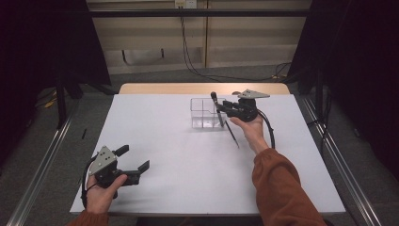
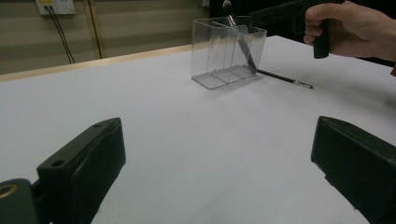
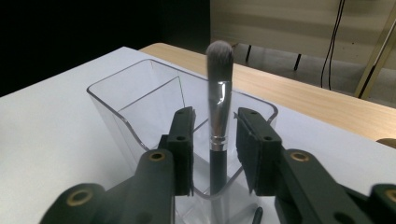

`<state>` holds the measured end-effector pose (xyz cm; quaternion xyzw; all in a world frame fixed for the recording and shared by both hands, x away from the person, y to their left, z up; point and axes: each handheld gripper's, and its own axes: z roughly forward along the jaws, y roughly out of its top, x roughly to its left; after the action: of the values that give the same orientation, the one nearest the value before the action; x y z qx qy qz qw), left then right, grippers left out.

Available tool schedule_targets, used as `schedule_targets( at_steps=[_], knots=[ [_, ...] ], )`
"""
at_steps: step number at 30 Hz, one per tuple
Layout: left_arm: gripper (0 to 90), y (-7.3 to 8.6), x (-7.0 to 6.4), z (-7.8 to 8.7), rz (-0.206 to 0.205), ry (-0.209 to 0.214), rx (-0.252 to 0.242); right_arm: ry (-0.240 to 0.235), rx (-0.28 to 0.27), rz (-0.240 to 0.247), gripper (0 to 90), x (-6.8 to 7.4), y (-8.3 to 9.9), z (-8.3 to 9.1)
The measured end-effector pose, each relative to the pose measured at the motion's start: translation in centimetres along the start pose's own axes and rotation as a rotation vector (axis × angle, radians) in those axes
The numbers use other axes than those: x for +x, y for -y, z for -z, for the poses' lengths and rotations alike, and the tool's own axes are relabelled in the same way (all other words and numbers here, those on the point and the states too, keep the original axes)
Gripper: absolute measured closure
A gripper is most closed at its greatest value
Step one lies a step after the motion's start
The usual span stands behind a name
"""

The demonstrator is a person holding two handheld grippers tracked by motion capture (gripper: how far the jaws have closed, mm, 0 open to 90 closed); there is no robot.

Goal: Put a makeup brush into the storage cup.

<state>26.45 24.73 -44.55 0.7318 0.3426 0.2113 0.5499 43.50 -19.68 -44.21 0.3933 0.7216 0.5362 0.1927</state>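
Note:
A clear plastic organizer (image 1: 201, 114) with several compartments stands on the white table (image 1: 188, 160) right of centre at the back. A makeup brush (image 1: 217, 107) with a grey tuft stands nearly upright in its right end, tuft up. My right gripper (image 1: 221, 108) is level with the brush. In the right gripper view, the right gripper (image 3: 217, 119) is open, its jaws either side of the brush (image 3: 218, 98) with a small gap on each side. A thin dark brush (image 1: 232, 133) lies on the table beside the organizer. My left gripper (image 1: 135, 157) is open over the front left.
From the left gripper (image 2: 217, 133) the organizer (image 2: 219, 56) is far across bare white table, with the thin brush (image 2: 286, 79) to its right. A wooden strip (image 1: 202, 88) borders the table's far edge. Cables hang down the back wall.

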Motion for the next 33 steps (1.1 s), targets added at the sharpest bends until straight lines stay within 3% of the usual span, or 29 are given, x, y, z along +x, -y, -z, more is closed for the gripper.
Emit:
schedule_targets(
  at_steps=[11, 19, 25, 29, 33],
  knots=[
    [3.0, 0.0, 0.1, 0.1, 0.006, 0.002, -0.006, -0.011, -0.042, 0.005, 35.9, 0.7, -0.2, 1.1],
    [3.0, 0.0, 0.1, 0.0, 0.003, 0.004, -0.004, -0.016, -0.052, 0.017, 20.1, 1.5, 0.0, 2.6],
    [3.0, -0.1, 0.1, 0.0, 0.001, 0.003, -0.004, -0.023, -0.053, -0.025, 9.7, 1.3, 0.7, 3.4],
    [3.0, -0.1, 0.1, 0.1, 0.000, 0.004, -0.004, -0.019, -0.046, -0.019, 2.7, 1.3, 1.1, 4.0],
    [3.3, -0.1, 0.1, 0.1, 0.002, 0.006, -0.004, -0.045, -0.066, -0.024, 1.8, 1.4, 1.3, 4.9]
  ],
)
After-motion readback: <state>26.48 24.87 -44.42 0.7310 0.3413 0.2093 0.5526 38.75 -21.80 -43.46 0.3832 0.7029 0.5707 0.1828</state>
